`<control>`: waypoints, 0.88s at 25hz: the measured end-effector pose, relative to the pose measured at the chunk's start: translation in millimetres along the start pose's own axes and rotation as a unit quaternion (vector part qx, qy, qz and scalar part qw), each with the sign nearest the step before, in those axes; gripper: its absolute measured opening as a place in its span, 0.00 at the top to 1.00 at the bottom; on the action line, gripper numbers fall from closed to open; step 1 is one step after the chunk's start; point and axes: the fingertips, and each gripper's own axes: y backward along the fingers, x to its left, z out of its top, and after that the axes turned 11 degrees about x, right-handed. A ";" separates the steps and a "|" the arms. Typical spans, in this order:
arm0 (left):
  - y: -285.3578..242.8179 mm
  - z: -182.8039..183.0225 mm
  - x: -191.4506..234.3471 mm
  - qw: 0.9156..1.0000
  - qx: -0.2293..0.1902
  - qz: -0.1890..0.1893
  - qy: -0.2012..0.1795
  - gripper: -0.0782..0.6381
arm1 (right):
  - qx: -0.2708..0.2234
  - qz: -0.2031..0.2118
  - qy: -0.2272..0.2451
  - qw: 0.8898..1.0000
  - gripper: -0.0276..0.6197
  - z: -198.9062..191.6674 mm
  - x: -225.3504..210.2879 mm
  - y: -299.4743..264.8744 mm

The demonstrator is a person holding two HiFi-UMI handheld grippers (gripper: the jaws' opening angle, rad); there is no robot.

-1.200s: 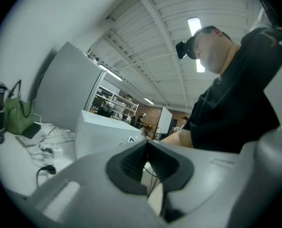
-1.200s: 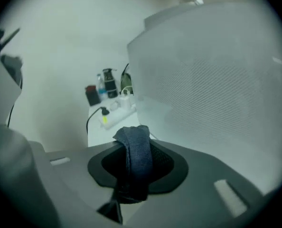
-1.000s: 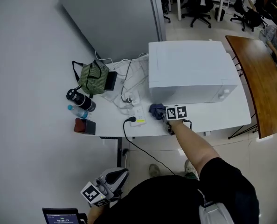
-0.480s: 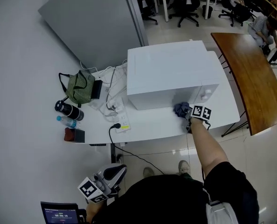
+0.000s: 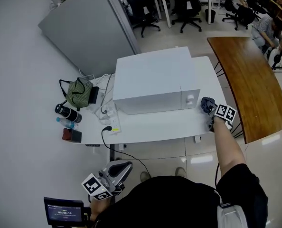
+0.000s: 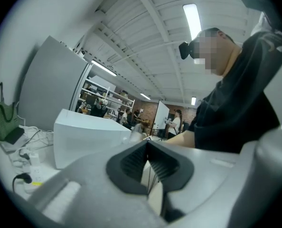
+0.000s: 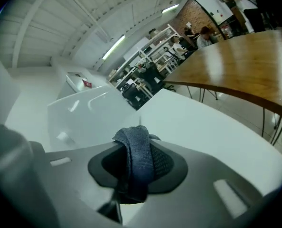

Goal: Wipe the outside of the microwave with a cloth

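One blue cloth (image 5: pixel 207 103) clamped in right claw (image 7: pixel 136 148), beside white microwave (image 5: pixel 153 80)

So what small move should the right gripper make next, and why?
Probably swing the right gripper left to press the cloth on the right side of the microwave: the jaws clamp the cloth, which hangs beside that side, seemingly not touching it.

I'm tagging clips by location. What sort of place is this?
Probably an open-plan office or lab: black swivel chairs in the background, a grey partition panel, and a white desk holding the microwave.
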 end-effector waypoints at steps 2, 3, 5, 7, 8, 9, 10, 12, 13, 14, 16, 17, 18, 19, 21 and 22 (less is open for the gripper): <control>5.8 10.5 -3.7 1.000 -0.018 0.012 -0.003 0.88 | 0.043 0.063 0.030 0.997 0.82 -37.3 38.4 7.0; 9.3 16.2 -4.9 0.999 -0.027 0.017 -0.007 0.88 | 0.065 0.108 0.036 0.991 0.82 -60.6 62.7 13.2; 16.7 21.6 -6.8 0.999 -0.043 0.025 -0.016 0.88 | 0.102 0.231 0.009 0.967 0.81 -106.7 119.0 31.1; 22.0 19.0 -6.8 0.997 -0.060 0.034 -0.022 0.88 | 0.123 0.336 -0.036 0.933 0.81 -138.4 165.1 51.6; 23.2 17.8 -6.5 0.997 -0.066 0.035 -0.025 0.88 | 0.126 0.350 -0.035 0.927 0.81 -146.0 174.2 61.0; 23.9 18.0 -7.2 0.997 -0.070 0.034 -0.028 0.88 | 0.125 0.352 -0.020 0.927 0.81 -149.8 179.7 71.1; 25.3 19.9 -9.5 0.996 -0.073 0.029 -0.032 0.88 | 0.121 0.351 0.002 0.928 0.81 -151.8 186.6 82.6; 34.6 26.0 -16.9 0.996 -0.075 0.017 -0.045 0.88 | 0.111 0.361 0.048 0.925 0.80 -156.1 212.0 107.4; 43.3 27.7 -20.6 0.996 -0.077 0.012 -0.051 0.88 | 0.107 0.373 0.066 0.919 0.80 -160.6 229.4 119.3; 54.5 27.0 -24.0 0.995 -0.080 0.007 -0.057 0.88 | 0.102 0.384 0.080 0.914 0.80 -167.1 247.7 130.7; 81.8 18.0 -29.8 0.994 -0.087 -0.009 -0.067 0.88 | 0.082 0.403 0.096 0.906 0.80 -182.7 284.3 152.3; 96.4 10.4 -32.1 0.993 -0.089 -0.020 -0.071 0.88 | 0.067 0.409 0.097 0.905 0.80 -190.9 301.4 162.3; 111.3 2.1 -34.5 0.993 -0.086 -0.030 -0.073 0.88 | 0.048 0.412 0.096 0.905 0.80 -199.3 317.2 172.0; 125.9 -6.7 -37.4 0.993 -0.079 -0.040 -0.074 0.88 | 0.028 0.413 0.095 0.905 0.80 -208.3 331.6 181.7; 150.6 -26.9 -43.8 0.993 -0.066 -0.063 -0.081 0.88 | -0.007 0.415 0.092 0.905 0.80 -227.1 357.8 200.4; 160.3 -36.0 -45.8 0.992 -0.061 -0.073 -0.086 0.88 | -0.019 0.418 0.090 0.904 0.80 -236.9 370.4 208.1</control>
